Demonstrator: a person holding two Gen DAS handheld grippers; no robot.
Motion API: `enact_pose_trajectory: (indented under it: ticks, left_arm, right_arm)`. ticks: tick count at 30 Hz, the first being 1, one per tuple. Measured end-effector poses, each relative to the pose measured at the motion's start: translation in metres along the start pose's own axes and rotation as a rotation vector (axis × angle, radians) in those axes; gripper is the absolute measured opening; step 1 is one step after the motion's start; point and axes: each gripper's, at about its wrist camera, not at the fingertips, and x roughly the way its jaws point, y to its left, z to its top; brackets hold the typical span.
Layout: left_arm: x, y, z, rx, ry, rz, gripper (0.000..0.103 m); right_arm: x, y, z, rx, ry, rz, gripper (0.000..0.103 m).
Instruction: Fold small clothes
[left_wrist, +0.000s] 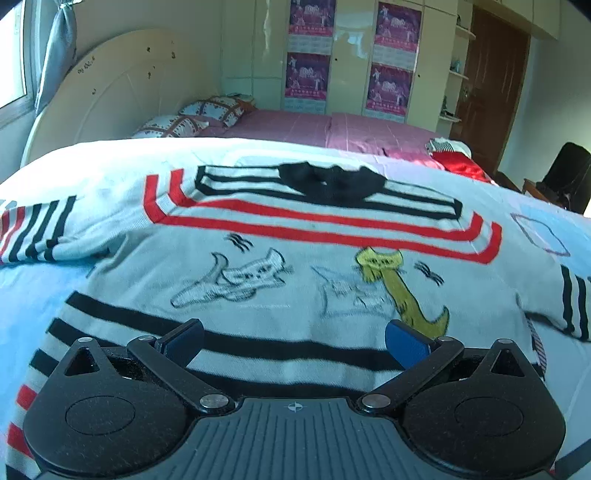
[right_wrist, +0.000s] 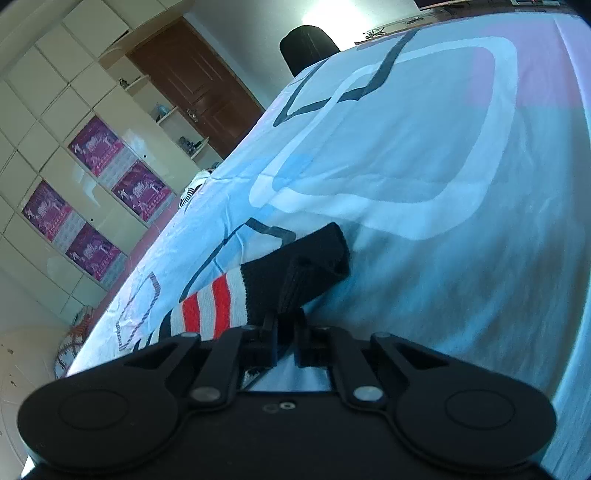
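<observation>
A: On the bed (left_wrist: 110, 162), a small sweater (left_wrist: 295, 280) is laid flat, collar (left_wrist: 332, 184) pointed away from the left gripper (left_wrist: 293, 341), whose jaws are spread wide above the hem with nothing between them.

B: At the right gripper (right_wrist: 286, 338), the jaws are drawn narrow and the black cuff (right_wrist: 314, 258) of a striped sleeve (right_wrist: 218, 310) is pinched between them.

A: Which faults are to be expected?

B: The knit may be dragged askew if the sleeve is pulled before the hem is pinned. The thin cuff may slip, since only its edge is gripped.

A: And the long axis?

B: It is judged to run from hem to collar, with the sleeves spread across it.
</observation>
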Motion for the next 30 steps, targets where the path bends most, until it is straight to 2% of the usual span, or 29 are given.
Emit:
enact_pose_trajectory:
  ticks: [2, 5, 8, 12, 15, 19, 22, 25, 27, 28, 30]
  left_arm:
    - [0.0, 0.008, 0.005, -0.013, -0.004, 0.012, 0.103]
    - [0.0, 0.024, 0.01, -0.036, -0.011, 0.014, 0.103]
    - [0.002, 0.045, 0.014, -0.052, -0.015, 0.027, 0.103]
    - [0.008, 0.076, 0.017, -0.076, -0.017, 0.037, 0.103]
    - [0.012, 0.102, 0.018, -0.098, -0.018, 0.044, 0.103]
    - [0.014, 0.141, 0.018, -0.122, -0.022, 0.051, 0.103]
    - [0.014, 0.176, 0.018, -0.157, -0.02, 0.023, 0.103]
    - [0.016, 0.199, 0.018, -0.156, -0.012, 0.074, 0.103]
    - [0.018, 0.211, 0.017, -0.171, -0.01, 0.08, 0.103]
    - [0.02, 0.216, 0.017, -0.181, -0.004, 0.076, 0.103]
    - [0.026, 0.22, 0.018, -0.189, 0.002, 0.029, 0.103]
  right_arm:
    - [-0.003, 0.011, 0.001, -0.054, 0.001, -0.027, 0.008]
    - [-0.01, 0.032, 0.001, -0.11, -0.014, -0.008, 0.008]
    - [-0.022, 0.069, -0.005, -0.186, -0.034, 0.043, 0.007]
    - [-0.032, 0.139, -0.029, -0.304, -0.028, 0.155, 0.007]
    - [-0.034, 0.198, -0.064, -0.388, 0.02, 0.268, 0.007]
    - [-0.025, 0.271, -0.13, -0.469, 0.145, 0.4, 0.007]
    - [-0.018, 0.31, -0.184, -0.544, 0.235, 0.454, 0.007]
    - [-0.005, 0.327, -0.226, -0.571, 0.327, 0.441, 0.008]
    - [0.0, 0.332, -0.246, -0.586, 0.36, 0.446, 0.014]
    - [0.003, 0.335, -0.257, -0.6, 0.405, 0.465, 0.016]
    - [-0.006, 0.343, -0.269, -0.68, 0.403, 0.519, 0.029]
